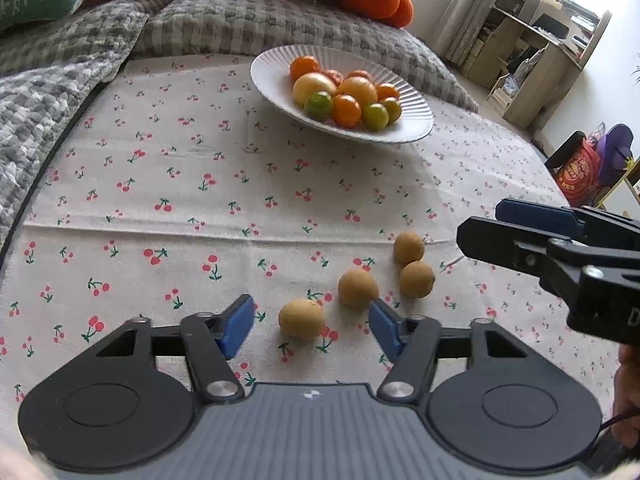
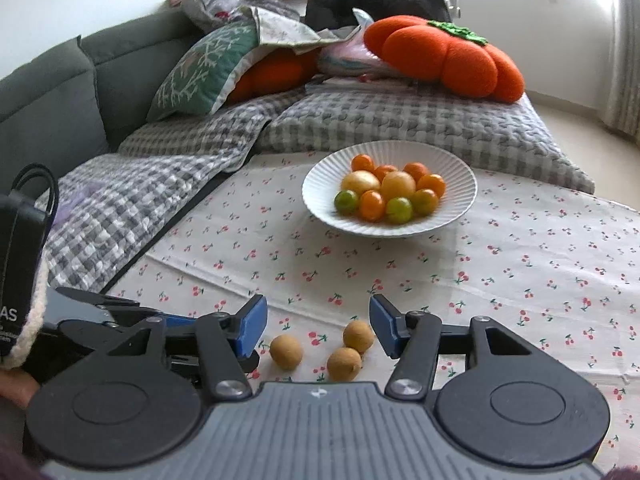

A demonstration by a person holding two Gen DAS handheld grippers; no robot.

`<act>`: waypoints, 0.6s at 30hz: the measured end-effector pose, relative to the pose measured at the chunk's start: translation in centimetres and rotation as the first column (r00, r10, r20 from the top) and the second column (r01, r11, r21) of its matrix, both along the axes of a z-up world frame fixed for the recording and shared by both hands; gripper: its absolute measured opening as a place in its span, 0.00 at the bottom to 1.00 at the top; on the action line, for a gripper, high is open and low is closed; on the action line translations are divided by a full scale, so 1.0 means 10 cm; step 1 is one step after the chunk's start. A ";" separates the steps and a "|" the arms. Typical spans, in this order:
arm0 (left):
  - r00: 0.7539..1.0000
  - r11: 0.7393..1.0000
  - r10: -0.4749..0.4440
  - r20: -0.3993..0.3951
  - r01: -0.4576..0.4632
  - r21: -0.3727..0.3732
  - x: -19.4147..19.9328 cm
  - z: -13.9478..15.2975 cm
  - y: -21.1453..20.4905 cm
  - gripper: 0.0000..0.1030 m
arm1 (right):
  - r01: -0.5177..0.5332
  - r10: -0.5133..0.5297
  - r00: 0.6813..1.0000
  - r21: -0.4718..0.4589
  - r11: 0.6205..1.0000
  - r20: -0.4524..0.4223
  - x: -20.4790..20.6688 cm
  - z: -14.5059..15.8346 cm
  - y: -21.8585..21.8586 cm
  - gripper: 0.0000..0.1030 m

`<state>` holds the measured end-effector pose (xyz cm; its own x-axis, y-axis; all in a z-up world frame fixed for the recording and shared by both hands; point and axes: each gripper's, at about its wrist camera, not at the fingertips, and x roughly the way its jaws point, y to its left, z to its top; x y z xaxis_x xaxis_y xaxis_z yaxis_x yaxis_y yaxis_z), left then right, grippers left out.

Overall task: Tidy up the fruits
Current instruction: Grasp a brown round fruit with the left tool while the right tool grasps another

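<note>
Cherry-print cloth (image 1: 160,184) on table by sofa. Both grippers empty, jaws apart: left gripper (image 1: 310,326) frames nearest longan (image 1: 301,317), right gripper (image 2: 318,326) near. Plate (image 1: 276,62) far off. Risk: round fruits roll if nudged; grippers may clash.

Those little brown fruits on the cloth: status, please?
Left tool open, one brown fruit between its fingers, not gripped. Right tool open, empty. Plate ahead, path clear.

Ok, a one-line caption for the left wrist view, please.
Open left gripper hovers around one of four brown fruits on cherry-print cloth; white plate of citrus beyond.
</note>
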<state>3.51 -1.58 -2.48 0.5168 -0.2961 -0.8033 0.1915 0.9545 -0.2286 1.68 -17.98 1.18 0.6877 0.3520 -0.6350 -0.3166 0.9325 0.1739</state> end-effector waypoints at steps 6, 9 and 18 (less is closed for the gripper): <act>0.999 1.000 0.008 -0.048 -0.008 -0.016 0.06 -0.12 0.04 0.17 | -0.020 0.020 1.000 -0.013 1.000 -0.019 0.01 -0.06 0.06 0.49; 0.999 0.999 0.038 -0.032 -0.039 -0.022 0.06 -0.05 0.10 0.17 | -0.042 0.041 0.999 -0.033 0.999 -0.013 0.01 -0.10 0.12 0.48; 0.992 0.991 0.118 -0.052 -0.121 -0.056 0.09 -0.02 0.27 0.17 | -0.155 0.153 0.988 -0.117 0.981 -0.029 -0.04 -0.33 0.42 0.43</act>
<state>4.41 1.10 -2.64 0.5118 -0.2825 -0.8113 0.0644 0.9544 -0.2916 1.29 -13.79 -2.09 0.6181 0.3741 -0.6914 -0.4556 0.8872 0.0727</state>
